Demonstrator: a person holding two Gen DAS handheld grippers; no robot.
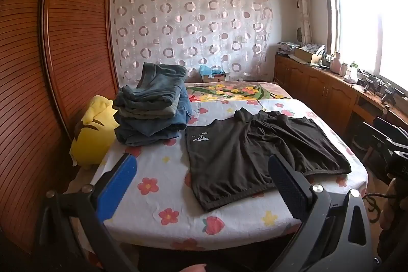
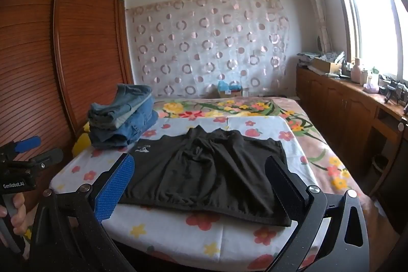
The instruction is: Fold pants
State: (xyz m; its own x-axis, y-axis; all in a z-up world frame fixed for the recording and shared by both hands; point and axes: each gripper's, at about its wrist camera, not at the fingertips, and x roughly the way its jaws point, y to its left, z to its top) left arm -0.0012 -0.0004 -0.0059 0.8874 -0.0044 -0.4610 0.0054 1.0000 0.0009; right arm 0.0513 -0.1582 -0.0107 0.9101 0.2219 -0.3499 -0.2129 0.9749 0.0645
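Note:
Black shorts (image 1: 244, 157) with a small white logo lie spread on the flowered bed sheet (image 1: 158, 198), waistband toward me, middle rumpled; they also show in the right wrist view (image 2: 204, 175). My left gripper (image 1: 204, 185) is open and empty, held back from the near bed edge, facing the shorts' left half. My right gripper (image 2: 201, 182) is open and empty, a little before the waistband. The left gripper also shows at the left edge of the right wrist view (image 2: 33, 152).
A stack of folded jeans (image 1: 153, 108) sits at the bed's left, also in the right wrist view (image 2: 122, 119). A yellow cushion (image 1: 94, 134) lies beside it. A wooden wardrobe (image 1: 51, 68) stands left; a cluttered cabinet (image 1: 331, 83) runs under the window on the right.

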